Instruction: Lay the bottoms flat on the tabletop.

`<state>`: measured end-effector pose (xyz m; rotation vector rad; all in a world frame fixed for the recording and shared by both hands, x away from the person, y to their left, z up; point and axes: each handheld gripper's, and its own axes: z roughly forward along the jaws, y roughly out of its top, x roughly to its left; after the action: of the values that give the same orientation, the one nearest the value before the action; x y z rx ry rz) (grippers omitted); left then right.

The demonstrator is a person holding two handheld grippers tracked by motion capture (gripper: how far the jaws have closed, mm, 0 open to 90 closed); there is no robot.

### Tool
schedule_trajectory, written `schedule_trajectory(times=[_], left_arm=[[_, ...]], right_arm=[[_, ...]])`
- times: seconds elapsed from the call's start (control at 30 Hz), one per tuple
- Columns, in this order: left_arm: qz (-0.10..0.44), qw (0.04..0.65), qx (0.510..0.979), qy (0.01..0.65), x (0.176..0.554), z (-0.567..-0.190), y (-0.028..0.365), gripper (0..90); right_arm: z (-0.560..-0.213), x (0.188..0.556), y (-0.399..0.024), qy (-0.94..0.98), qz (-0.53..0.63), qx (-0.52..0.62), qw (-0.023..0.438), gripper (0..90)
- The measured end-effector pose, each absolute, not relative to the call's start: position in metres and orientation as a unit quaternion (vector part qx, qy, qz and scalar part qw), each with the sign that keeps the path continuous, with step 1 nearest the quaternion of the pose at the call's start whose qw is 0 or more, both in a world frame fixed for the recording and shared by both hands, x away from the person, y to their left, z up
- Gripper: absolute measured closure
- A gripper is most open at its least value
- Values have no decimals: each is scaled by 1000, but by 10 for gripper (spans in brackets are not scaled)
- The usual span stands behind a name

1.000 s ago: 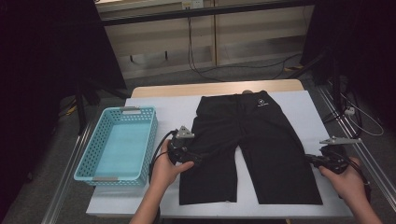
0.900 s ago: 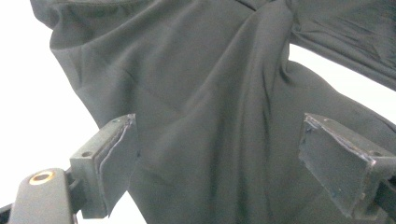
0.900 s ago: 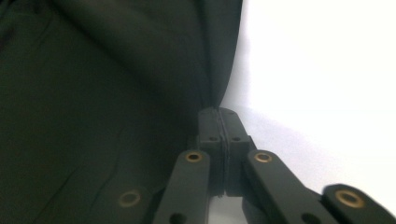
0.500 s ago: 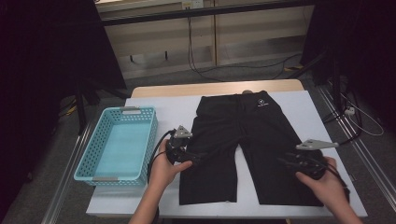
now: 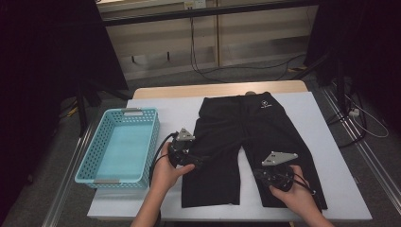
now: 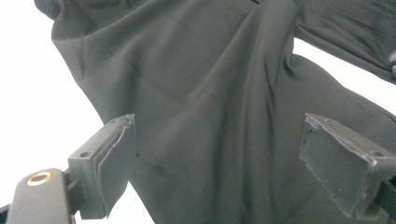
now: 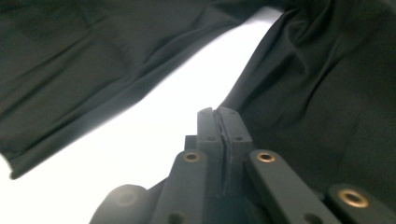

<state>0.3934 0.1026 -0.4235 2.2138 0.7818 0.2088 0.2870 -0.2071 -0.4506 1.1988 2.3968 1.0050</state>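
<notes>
Black shorts (image 5: 246, 127) lie flat on the white table (image 5: 326, 156), waistband at the far side. My left gripper (image 5: 193, 161) rests at the outer edge of the left leg. Its jaws stand wide open over the dark cloth (image 6: 210, 84), one on each side of a stretch of fabric, and the left gripper (image 6: 217, 126) grips nothing. My right gripper (image 5: 259, 173) lies on the right leg near the hem. In the right gripper view, the right gripper (image 7: 219, 111) is shut, its pads pressed together. Its tips sit at the inner edge of the right leg (image 7: 327, 93), beside the white gap between the legs.
A teal plastic basket (image 5: 140, 111) stands on the table's left side, close to my left hand. Bare white tabletop runs along the right of the shorts. Dark stands and cables lie on the floor beyond the table.
My right hand has slid left from the table's right edge onto the right leg of the shorts. The left hand and its gripper have stayed where they were.
</notes>
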Motion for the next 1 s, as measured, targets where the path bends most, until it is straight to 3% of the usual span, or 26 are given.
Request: schedule_trajectory(times=[0.3, 0.53, 0.7, 0.93, 1.0], left_arm=[[81, 382, 868, 306, 393, -422, 102, 129], [85, 383, 868, 306, 393, -421, 103, 128], [85, 383, 866, 309, 394, -420, 106, 126], [88, 379, 866, 312, 393, -421, 108, 125], [88, 379, 866, 313, 393, -421, 108, 125]], right_arm=[[-446, 272, -207, 837, 348, 404, 119, 893], [-439, 269, -198, 831, 366, 397, 134, 687], [-439, 271, -179, 838, 377, 374, 127, 638], [-450, 275, -152, 853, 353, 365, 122, 637], [-452, 276, -152, 848, 356, 372, 126, 730]])
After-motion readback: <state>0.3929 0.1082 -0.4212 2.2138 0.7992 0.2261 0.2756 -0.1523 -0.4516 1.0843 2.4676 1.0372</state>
